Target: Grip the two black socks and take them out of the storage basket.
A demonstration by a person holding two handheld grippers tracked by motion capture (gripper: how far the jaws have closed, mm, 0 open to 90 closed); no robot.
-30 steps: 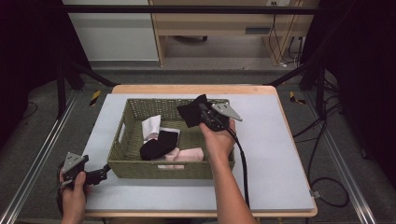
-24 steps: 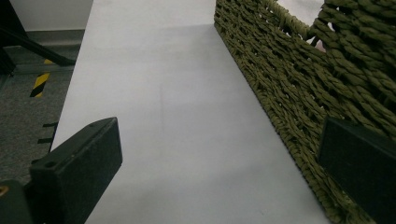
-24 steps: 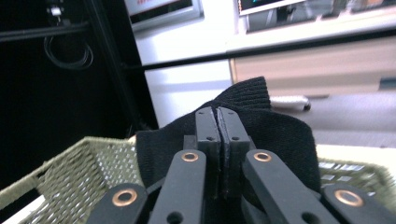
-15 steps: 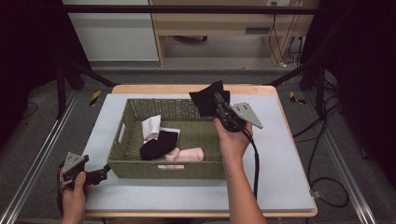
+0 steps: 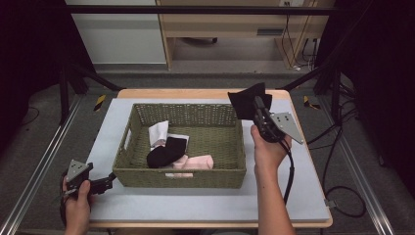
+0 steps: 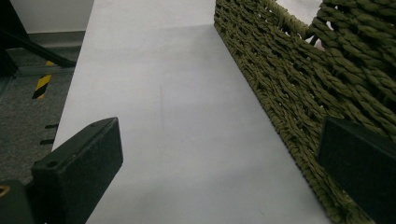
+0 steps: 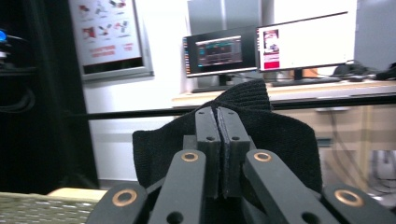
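Note:
A woven olive basket (image 5: 181,177) stands on the grey mat. Inside it lie a white cloth (image 5: 159,132), a black sock (image 5: 166,151) and a pink piece (image 5: 195,161). My right gripper (image 5: 259,108) is raised over the basket's far right corner, shut on a black knitted cloth (image 5: 246,102) that drapes over its tips. In the right gripper view the jaws (image 7: 218,135) press together with the black cloth (image 7: 285,140) pinched between them. My left gripper (image 5: 108,182) rests low at the basket's near left corner, open, nothing between its jaws (image 6: 219,158), the basket wall (image 6: 303,93) beside it.
The grey mat (image 5: 195,205) has free room to the right of and in front of the basket. Metal frame rails (image 5: 44,161) run along both table sides. Cables (image 5: 337,196) lie on the floor at the right. Monitors (image 7: 261,46) stand on a desk beyond.
My right hand has carried the black cloth rightward and slightly up, from above the basket's middle to its far right corner. The left hand has stayed put.

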